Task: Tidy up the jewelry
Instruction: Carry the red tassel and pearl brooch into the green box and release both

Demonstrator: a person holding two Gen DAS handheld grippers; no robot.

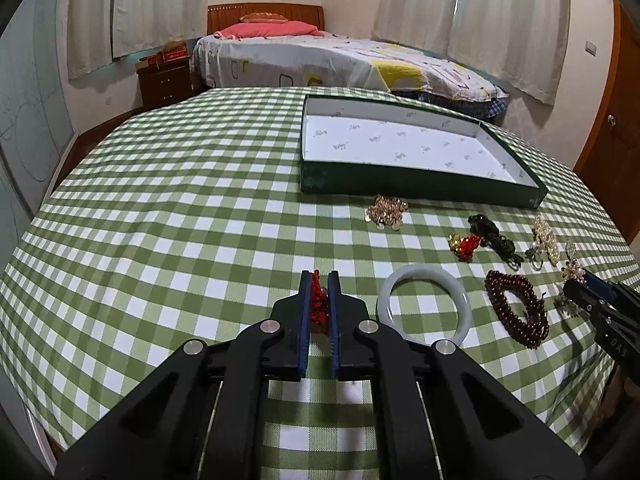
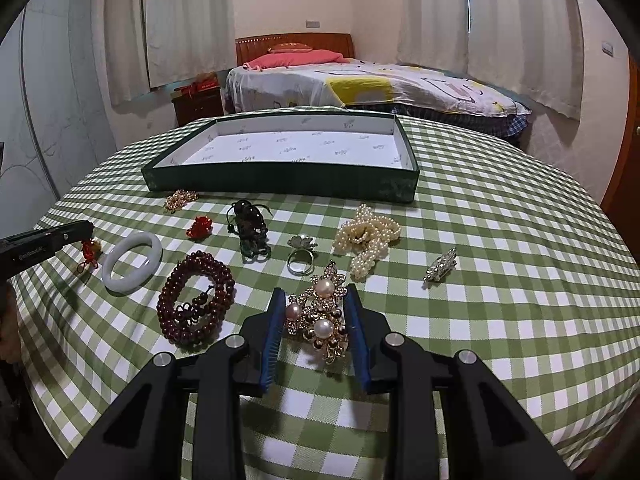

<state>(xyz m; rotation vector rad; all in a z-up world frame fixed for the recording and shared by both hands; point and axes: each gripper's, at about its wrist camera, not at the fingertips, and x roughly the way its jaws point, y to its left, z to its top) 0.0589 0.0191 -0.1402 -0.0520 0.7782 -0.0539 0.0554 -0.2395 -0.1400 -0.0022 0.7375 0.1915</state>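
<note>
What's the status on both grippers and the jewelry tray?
Left gripper shut on red knotted cord charm. Right gripper clamped on gold pearl brooch. Green cardboard tray empty, path clear.

This is a bedroom in a home. A bed (image 1: 340,60) with a wooden headboard (image 1: 264,16), a pink pillow (image 1: 268,29) and a patterned coverlet stands at twelve o'clock beyond the table. A dark wooden nightstand (image 1: 166,80) sits at eleven o'clock beside it, with red boxes on top. Pale curtains (image 1: 500,20) hang along the walls at ten and two o'clock. A wooden door (image 1: 616,140) shows at three o'clock. In front lies a table under a green-and-white checked cloth (image 1: 180,220).
</note>
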